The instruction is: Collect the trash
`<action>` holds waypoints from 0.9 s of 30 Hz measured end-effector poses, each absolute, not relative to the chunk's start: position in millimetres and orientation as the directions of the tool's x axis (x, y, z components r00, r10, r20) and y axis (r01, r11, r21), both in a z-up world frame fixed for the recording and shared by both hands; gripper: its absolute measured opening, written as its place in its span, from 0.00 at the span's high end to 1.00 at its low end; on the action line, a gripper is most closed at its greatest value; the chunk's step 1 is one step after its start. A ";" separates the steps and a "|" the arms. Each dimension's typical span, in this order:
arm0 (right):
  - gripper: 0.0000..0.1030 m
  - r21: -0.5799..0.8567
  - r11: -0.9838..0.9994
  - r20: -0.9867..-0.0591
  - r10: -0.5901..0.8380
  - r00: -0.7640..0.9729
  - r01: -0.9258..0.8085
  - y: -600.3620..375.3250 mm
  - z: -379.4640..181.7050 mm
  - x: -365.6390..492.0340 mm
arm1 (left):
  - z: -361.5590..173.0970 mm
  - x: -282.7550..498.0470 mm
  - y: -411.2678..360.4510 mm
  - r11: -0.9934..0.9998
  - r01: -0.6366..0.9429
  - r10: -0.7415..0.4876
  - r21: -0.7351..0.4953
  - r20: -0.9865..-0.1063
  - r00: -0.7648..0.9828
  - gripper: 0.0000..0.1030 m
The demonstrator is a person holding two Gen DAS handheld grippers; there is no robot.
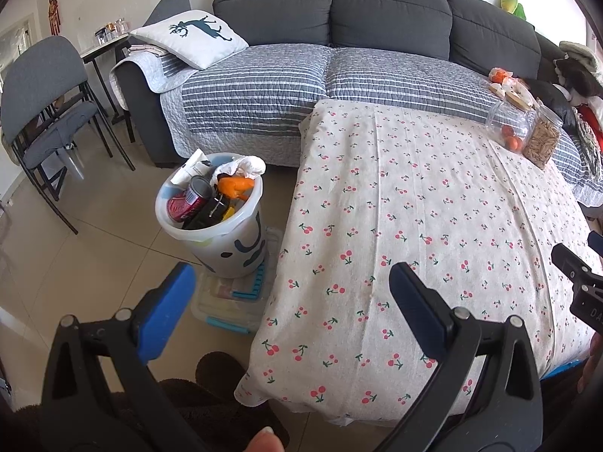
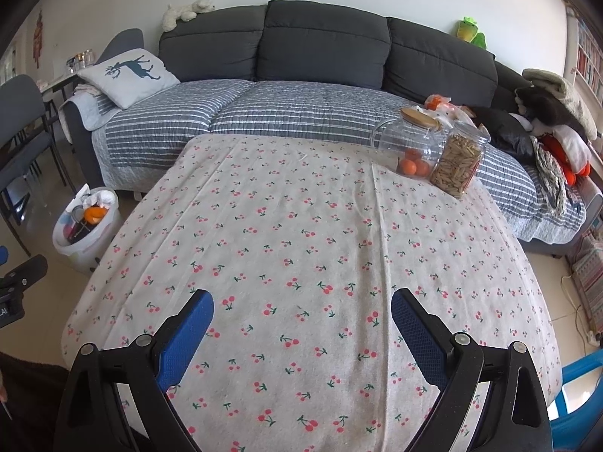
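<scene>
A white trash bin [image 1: 230, 248] stands on the floor left of the table, filled with trash: a red can [image 1: 196, 196], an orange piece [image 1: 235, 186], crumpled white paper [image 1: 245, 165] and a dark bottle. It also shows in the right wrist view [image 2: 90, 241]. My left gripper [image 1: 292, 282] is open and empty, over the table's left edge near the bin. My right gripper [image 2: 301, 309] is open and empty above the cherry-print tablecloth [image 2: 301, 226].
Two glass jars [image 2: 433, 154] stand at the table's far right, one with oranges, one with sticks. A grey sofa [image 2: 324, 49] with a striped cover lies behind. Grey chairs [image 1: 41, 113] stand at left. A plastic box [image 1: 230, 305] sits under the bin.
</scene>
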State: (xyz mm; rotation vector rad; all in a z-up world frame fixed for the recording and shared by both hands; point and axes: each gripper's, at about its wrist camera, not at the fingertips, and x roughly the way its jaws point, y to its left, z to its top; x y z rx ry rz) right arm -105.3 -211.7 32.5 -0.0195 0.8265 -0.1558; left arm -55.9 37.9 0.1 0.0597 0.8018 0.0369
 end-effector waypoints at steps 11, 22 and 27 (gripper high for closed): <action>0.06 -0.078 0.989 -0.732 -0.144 0.666 0.128 -210.5 32.2 -105.6 | -0.6 -56.6 38.4 0.998 -0.012 0.054 0.063 -0.717 0.695 0.01; 0.06 -0.078 0.990 -0.737 -0.135 0.662 0.115 -206.9 28.8 -103.8 | -1.0 -55.2 35.9 0.998 -0.007 0.047 0.057 -0.728 0.684 0.01; 0.06 -0.079 0.991 -0.744 -0.131 0.656 0.108 -205.2 27.0 -102.0 | -2.4 -54.0 34.8 0.999 -0.002 0.037 0.048 -0.737 0.674 0.01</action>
